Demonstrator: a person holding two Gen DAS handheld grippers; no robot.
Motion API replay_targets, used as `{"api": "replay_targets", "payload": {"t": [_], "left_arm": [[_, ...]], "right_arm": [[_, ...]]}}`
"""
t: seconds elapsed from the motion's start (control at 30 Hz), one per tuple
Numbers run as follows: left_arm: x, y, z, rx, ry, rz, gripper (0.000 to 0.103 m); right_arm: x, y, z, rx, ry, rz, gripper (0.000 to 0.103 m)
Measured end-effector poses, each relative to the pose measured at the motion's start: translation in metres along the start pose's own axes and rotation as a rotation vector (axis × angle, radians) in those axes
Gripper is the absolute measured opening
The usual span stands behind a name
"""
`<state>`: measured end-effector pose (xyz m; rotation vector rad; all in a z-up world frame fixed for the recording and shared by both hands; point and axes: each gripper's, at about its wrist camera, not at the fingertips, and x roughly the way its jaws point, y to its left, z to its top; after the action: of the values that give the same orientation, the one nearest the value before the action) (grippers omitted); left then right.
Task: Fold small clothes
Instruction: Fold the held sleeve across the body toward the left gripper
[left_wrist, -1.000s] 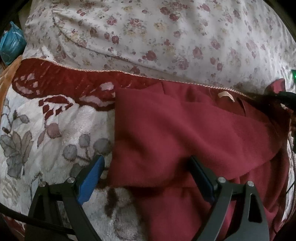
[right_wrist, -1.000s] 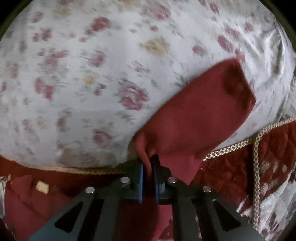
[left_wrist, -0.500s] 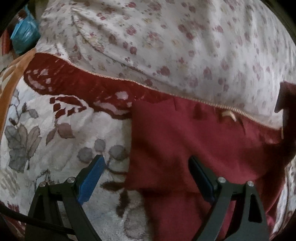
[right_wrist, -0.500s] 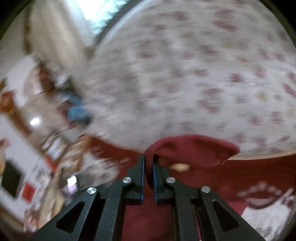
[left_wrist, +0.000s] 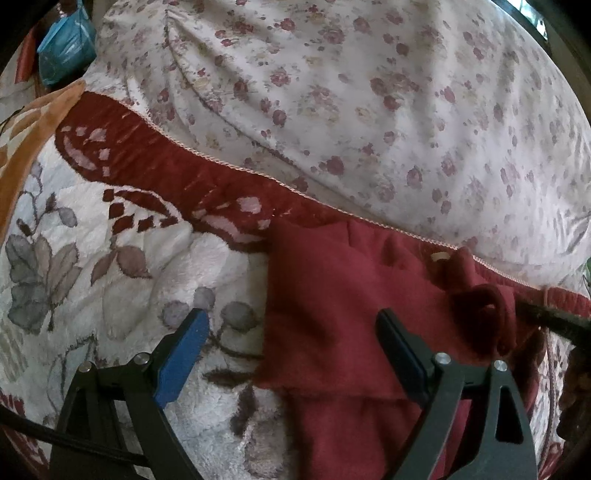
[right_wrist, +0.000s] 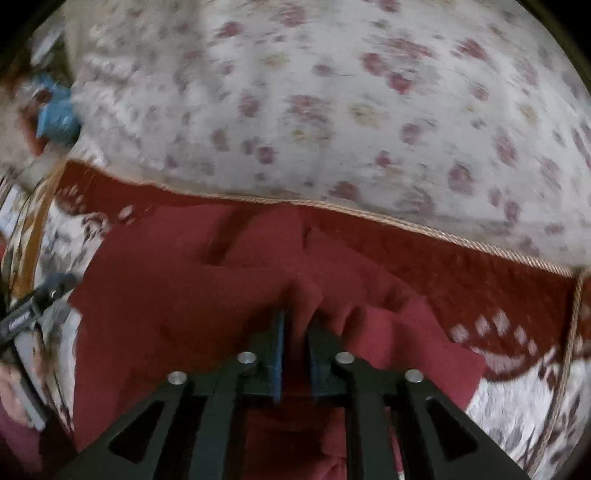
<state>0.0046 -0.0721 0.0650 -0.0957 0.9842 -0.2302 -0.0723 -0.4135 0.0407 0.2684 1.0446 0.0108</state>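
Observation:
A dark red garment (left_wrist: 332, 295) lies partly folded on a plush floral blanket (left_wrist: 122, 277), its left sleeve folded in. My left gripper (left_wrist: 291, 343) is open and empty, its jaws astride the garment's left edge just above it. My right gripper (right_wrist: 295, 328) is shut on a fold of the red sleeve (right_wrist: 388, 332) and holds it low over the garment's body (right_wrist: 166, 295). The bunched sleeve end also shows at the right of the left wrist view (left_wrist: 484, 314).
A white pillow with red flowers (left_wrist: 369, 103) fills the back, above the blanket's red corded border (left_wrist: 177, 166). A blue bag (left_wrist: 66, 44) sits at the far left. An orange cloth (left_wrist: 29, 147) lies at the left edge.
My right gripper has swung the red sleeve from out over the pillow in across the garment's body and lowered it. My left gripper has stayed open and shifted slightly left.

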Motion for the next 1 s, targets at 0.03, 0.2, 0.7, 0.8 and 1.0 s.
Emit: {"api": "replay_targets", "payload": {"t": [0.03,0.2,0.7,0.8,1.0], "left_arm": [[0.0,-0.001,0.0,0.002,0.003,0.0,0.091],[0.001,-0.003,-0.001,0.014,0.001,0.019,0.091],[-0.002,0.004,0.003,-0.005,-0.003,0.027,0.091],[-0.005,0.006,0.005,-0.016,-0.014,0.025,0.091],[-0.007,0.017,0.008,-0.077,-0.029,0.02,0.091]], "right_arm": [[-0.006,-0.001,0.0,0.009,-0.019,-0.001,0.031],[-0.047,0.057,0.012,-0.158,-0.195,-0.041,0.065],[0.06,0.103,0.011,-0.296,0.082,-0.165,0.017],[0.031,0.092,0.012,-0.221,-0.008,-0.035,0.013],[-0.012,0.11,0.008,-0.199,-0.125,0.262,0.014]]}}
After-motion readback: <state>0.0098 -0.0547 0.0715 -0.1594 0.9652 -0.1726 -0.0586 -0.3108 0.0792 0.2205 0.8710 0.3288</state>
